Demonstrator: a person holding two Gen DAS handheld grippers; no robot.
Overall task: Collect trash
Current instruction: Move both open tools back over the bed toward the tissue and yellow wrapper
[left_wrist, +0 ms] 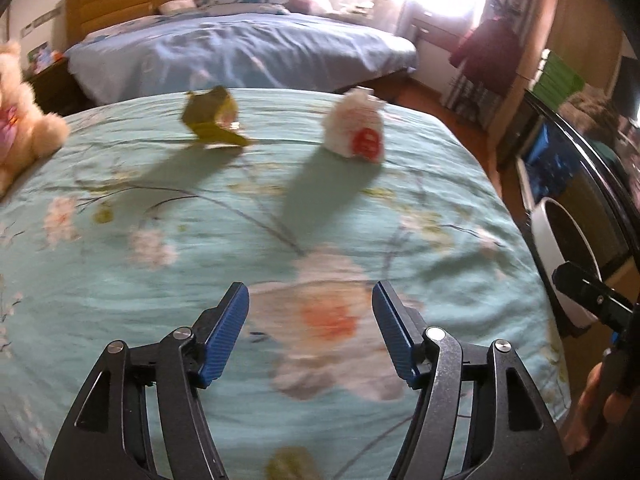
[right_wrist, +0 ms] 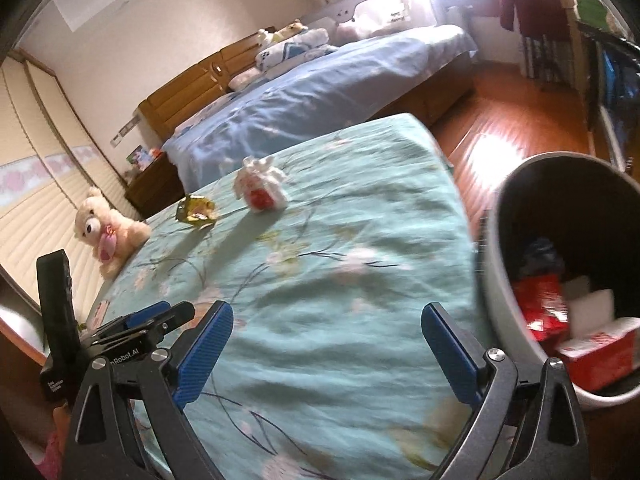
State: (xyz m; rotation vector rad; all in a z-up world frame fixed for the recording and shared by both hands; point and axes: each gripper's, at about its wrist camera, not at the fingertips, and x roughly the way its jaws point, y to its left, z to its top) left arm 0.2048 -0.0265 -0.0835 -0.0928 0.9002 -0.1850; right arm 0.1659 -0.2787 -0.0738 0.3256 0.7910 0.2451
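Item: left gripper (left_wrist: 310, 332), black-framed with blue ribbed pads. It was held above the bed with its jaws parted to a moderate gap; nothing lay between them.

Item: right gripper (right_wrist: 328, 348), of the same make. Its jaws stood wide apart and empty over the near part of the bed, just beside the bin.

Item: bed cover (left_wrist: 240, 232), turquoise cotton printed with pale blossoms and dark branches. It was spread flat across the nearer bed.

Item: crumpled yellow-green foil wrapper (left_wrist: 212, 118). It was found lying on the far part of the cover, well apart from both grippers.

Item: white crumpled paper packet with a red mark (left_wrist: 356, 128). It was found on the far part of the cover, near the wrapper but not touching it.

Item: round white waste bin with a dark interior (right_wrist: 496, 264). It was stood on the wooden floor against the bed's edge; red and white cartons (right_wrist: 576, 344) were seen inside.

Item: cream plush teddy bear with a pink bib (right_wrist: 106, 228). It was seated at the cover's far corner.

Item: second bed with a blue sheet (right_wrist: 320, 92). It was placed beyond the first.
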